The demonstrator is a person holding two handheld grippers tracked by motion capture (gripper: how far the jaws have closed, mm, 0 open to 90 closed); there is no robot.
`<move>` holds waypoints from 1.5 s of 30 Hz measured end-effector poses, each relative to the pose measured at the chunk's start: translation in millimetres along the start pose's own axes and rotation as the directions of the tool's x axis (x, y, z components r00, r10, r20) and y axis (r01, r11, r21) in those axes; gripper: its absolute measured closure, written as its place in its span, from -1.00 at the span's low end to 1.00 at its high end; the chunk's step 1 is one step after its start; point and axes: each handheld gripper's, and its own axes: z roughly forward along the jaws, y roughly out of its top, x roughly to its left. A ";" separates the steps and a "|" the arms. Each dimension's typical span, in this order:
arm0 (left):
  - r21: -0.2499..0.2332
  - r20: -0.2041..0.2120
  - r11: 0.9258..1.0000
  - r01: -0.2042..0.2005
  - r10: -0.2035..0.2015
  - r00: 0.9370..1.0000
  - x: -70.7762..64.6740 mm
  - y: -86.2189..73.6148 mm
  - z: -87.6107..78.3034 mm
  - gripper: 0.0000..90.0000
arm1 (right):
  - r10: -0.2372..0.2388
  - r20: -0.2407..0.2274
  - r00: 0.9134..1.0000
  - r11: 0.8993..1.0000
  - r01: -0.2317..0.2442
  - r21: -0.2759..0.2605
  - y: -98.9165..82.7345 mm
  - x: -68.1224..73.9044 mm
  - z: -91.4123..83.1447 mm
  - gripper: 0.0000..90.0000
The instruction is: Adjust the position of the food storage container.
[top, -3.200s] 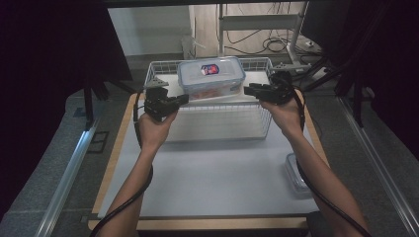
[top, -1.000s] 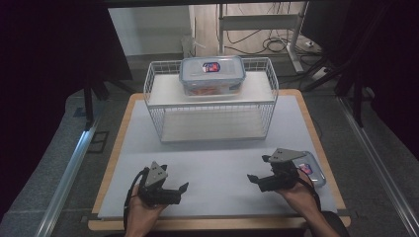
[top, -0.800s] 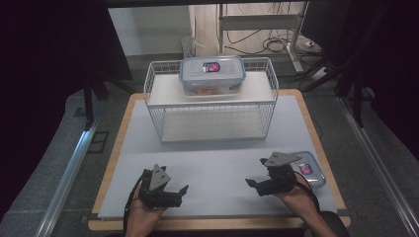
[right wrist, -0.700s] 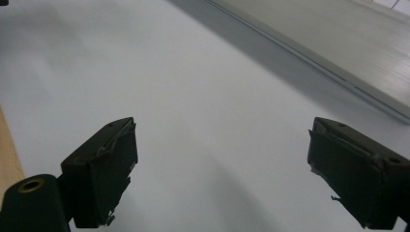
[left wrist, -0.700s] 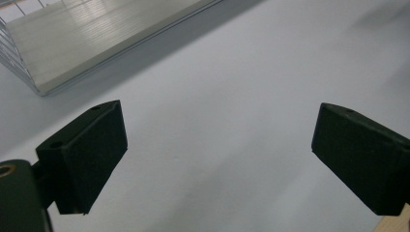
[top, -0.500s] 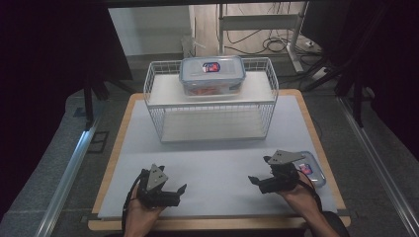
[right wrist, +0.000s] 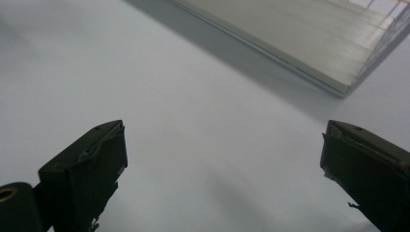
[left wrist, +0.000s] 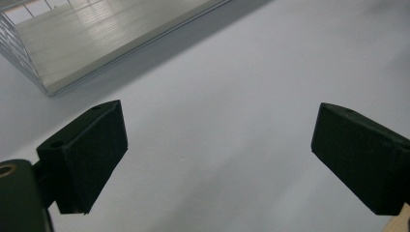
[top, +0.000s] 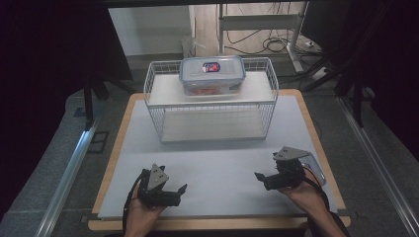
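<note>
A clear plastic container with a grey-blue lid and a red label stands on the top shelf of a white wire rack at the back of the table. My left gripper rests low near the front edge at the left, open, its jaws spread over bare white mat. At the front right my right gripper is open too. Its jaws have just been opening a little wider, with nothing between them. Both point toward the rack's lower shelf.
A white mat covers the wooden table. A small clear container lies at the right edge, beside my right hand. Dark floor, a metal rail and cables surround the table.
About three seconds ago both grippers were up at the rack's top, either side of the container. Now they sit low near the front edge, and the container stays on the top shelf.
</note>
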 end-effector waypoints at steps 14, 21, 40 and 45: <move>0.008 -0.004 1.000 0.000 0.000 1.000 0.3 -0.5 0.8 -0.87 | 0.076 0.107 0.991 0.997 -0.077 -0.001 -7.1 -33.5 -31.7 0.26; 0.010 -0.004 1.000 0.002 -0.002 1.000 1.2 -1.1 1.5 -0.88 | 0.102 0.169 0.980 0.994 -0.107 0.018 -19.8 -54.0 -51.3 0.74; 0.037 -0.027 0.999 -0.004 0.005 1.000 3.7 -4.0 4.5 -0.93 | 0.246 0.286 0.926 0.962 -0.269 0.041 -53.2 -99.3 -64.4 0.99; 0.039 -0.028 0.999 -0.005 0.006 1.000 3.9 -4.4 4.8 -0.94 | 0.252 0.335 0.908 0.958 -0.283 0.045 -54.7 -102.0 -68.5 0.99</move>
